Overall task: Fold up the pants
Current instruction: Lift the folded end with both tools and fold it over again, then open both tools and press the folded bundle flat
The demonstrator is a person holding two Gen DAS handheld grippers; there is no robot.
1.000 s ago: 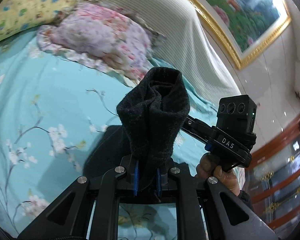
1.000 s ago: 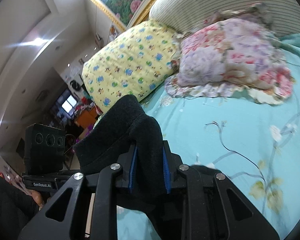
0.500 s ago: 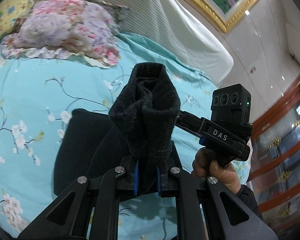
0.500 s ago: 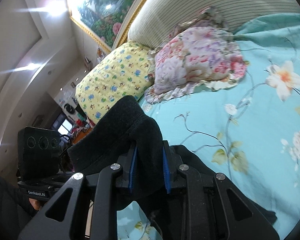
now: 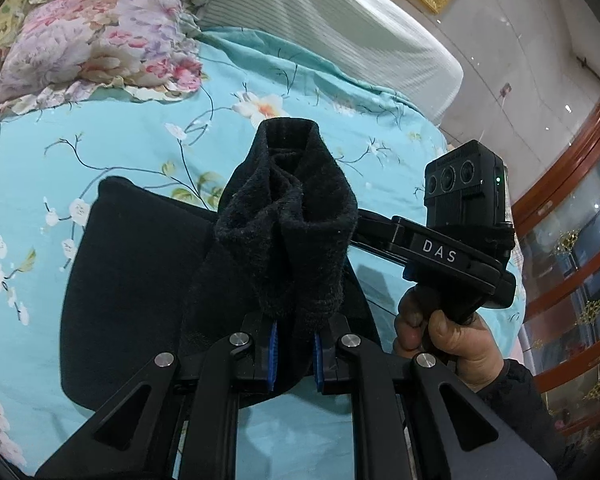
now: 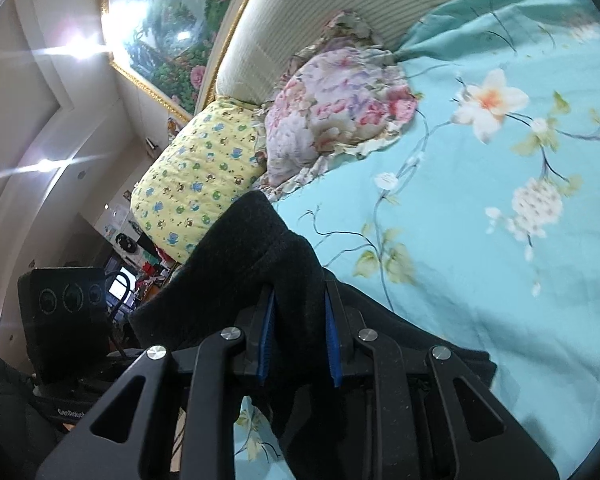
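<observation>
The black fleece pants [image 5: 132, 280] lie partly on the turquoise flowered bedspread [image 5: 112, 140], with one end lifted. My left gripper [image 5: 294, 354] is shut on a bunched fold of the pants that stands up between its blue pads. In the left wrist view the other gripper's body and the hand [image 5: 444, 332] holding it show at the right. My right gripper [image 6: 298, 340] is shut on another bunch of the same pants [image 6: 240, 268], whose lower part [image 6: 432, 344] spreads over the bedspread [image 6: 500, 280] behind the fingers.
A pink floral pillow [image 5: 88, 44] and a yellow patterned pillow [image 6: 196, 176] lie at the head of the bed against a striped padded headboard [image 5: 340, 28]. A gold-framed painting [image 6: 168, 20] hangs above. A wooden glass cabinet [image 5: 572, 260] stands beside the bed.
Both grippers have moved across the bed and lower, carrying the pants end with them. More of the black fabric now lies spread on the bedspread. The grips are unchanged.
</observation>
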